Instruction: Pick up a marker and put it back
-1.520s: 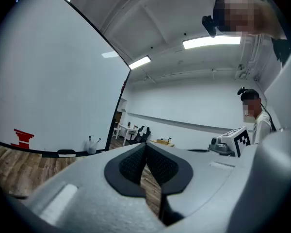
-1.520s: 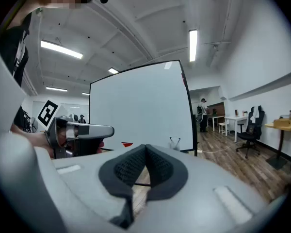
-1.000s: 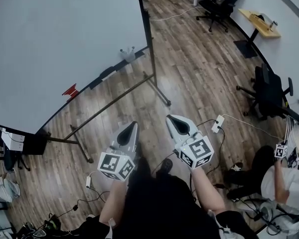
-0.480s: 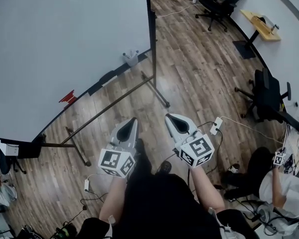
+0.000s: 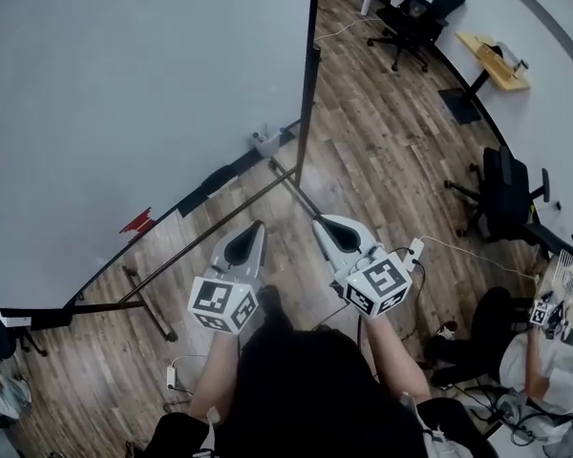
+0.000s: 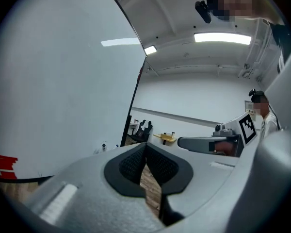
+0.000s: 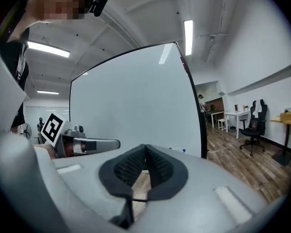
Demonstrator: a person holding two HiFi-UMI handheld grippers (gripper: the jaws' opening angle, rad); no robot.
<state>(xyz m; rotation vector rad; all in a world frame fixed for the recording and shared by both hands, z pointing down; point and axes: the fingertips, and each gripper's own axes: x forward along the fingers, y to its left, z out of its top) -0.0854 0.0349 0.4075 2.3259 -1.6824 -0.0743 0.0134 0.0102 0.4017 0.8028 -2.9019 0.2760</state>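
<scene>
Grey left tongs: clenched, pads tip to tip, nothing between them.
Right tongs: also clenched and empty, just beside the left pair, both pointing about level at the board.
Pads: black, rubbery, fine mesh texture, wedge-shaped in smooth moulded shells.
Whiteboard: ahead and left of my tongs; glossy white sheet, thin black frame, dark metal legs.
Tray: narrow dark ledge along the board's lower edge, well apart from both tips.
Marker: probably among the small pale things at the tray's end ahead of my tongs; too small to be sure. A flat red piece sits further along, off my left tongs.
Floor: wood-grain planks, matt.
Progress: nothing done yet. Reaching, gripping, lifting and putting back are all left.
</scene>
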